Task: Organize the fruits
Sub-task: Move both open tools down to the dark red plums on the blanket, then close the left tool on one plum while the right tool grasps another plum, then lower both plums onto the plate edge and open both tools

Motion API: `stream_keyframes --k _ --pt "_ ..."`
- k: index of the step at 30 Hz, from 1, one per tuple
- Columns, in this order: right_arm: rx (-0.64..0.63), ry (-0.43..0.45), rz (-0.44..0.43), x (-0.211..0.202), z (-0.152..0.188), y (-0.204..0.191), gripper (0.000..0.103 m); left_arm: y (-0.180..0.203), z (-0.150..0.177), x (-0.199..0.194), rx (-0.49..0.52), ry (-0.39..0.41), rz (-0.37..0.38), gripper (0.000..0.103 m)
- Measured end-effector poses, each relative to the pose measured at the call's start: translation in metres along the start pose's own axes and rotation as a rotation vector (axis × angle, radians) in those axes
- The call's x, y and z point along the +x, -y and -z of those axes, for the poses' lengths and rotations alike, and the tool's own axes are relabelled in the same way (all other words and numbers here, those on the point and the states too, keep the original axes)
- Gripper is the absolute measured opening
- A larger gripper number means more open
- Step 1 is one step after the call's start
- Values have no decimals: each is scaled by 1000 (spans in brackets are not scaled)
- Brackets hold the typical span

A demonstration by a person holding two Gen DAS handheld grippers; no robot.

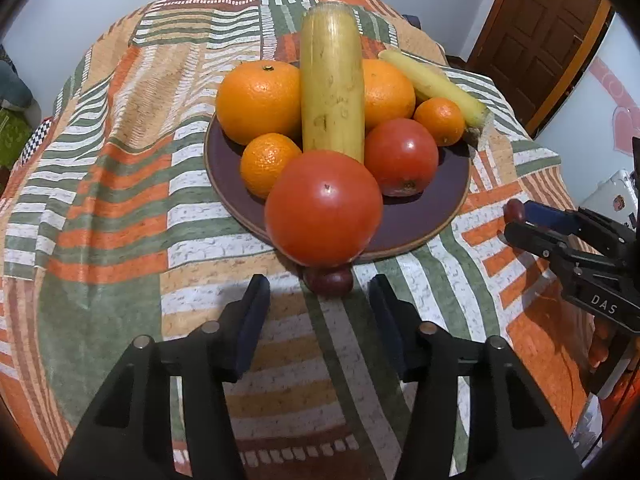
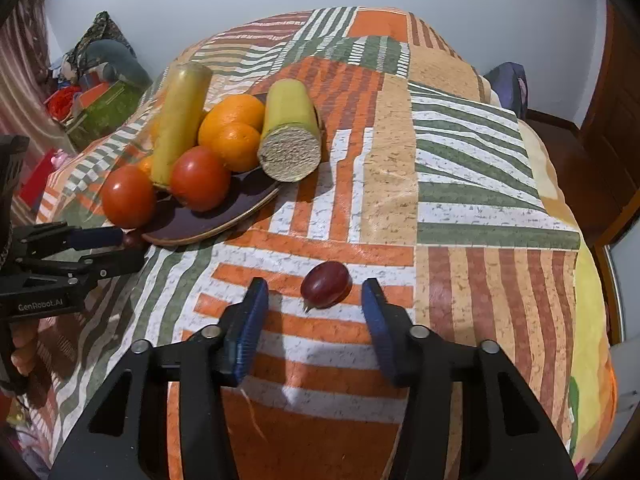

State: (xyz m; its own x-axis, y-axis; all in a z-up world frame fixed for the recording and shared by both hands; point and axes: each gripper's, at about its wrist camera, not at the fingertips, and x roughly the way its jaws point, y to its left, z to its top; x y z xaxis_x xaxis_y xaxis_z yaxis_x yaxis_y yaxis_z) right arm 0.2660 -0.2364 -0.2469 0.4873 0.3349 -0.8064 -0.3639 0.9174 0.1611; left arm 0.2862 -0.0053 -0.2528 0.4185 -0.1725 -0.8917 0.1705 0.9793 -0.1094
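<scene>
A dark purple plate [image 1: 448,184] holds two red tomatoes [image 1: 323,208], several oranges [image 1: 259,101] and two yellow-green cane pieces [image 1: 332,84]. It also shows in the right wrist view [image 2: 192,228]. My left gripper [image 1: 320,300] is open, just short of a red grape [image 1: 329,280] lying under the near tomato at the plate's rim. My right gripper [image 2: 312,300] is open around a second red grape [image 2: 325,284] on the cloth. That gripper [image 1: 520,220] and its grape [image 1: 514,210] show at the right of the left wrist view.
A striped orange, green and white cloth [image 2: 460,184] covers the table. A brown door [image 1: 536,40] stands at the far right. Clutter and boxes [image 2: 100,92] lie by the far left wall. The left gripper [image 2: 116,248] shows at the left of the right wrist view.
</scene>
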Motion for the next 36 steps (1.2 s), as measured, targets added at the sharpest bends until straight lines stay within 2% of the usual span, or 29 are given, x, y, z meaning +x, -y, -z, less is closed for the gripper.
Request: stream_keyframes --k 8,12,23,36 --pt "11 11 8 2 0 3 24 1 -1 1 11 5 16 24" --pt "17 13 -2 1 0 3 23 5 0 0 21 5 4 24" --pt "10 38 -32 -15 -2 -4 23 9 11 -18 12 4 30 24" --pt "-25 87 -71 -31 -13 -21 23 31 -3 -47 34 78 51 24"
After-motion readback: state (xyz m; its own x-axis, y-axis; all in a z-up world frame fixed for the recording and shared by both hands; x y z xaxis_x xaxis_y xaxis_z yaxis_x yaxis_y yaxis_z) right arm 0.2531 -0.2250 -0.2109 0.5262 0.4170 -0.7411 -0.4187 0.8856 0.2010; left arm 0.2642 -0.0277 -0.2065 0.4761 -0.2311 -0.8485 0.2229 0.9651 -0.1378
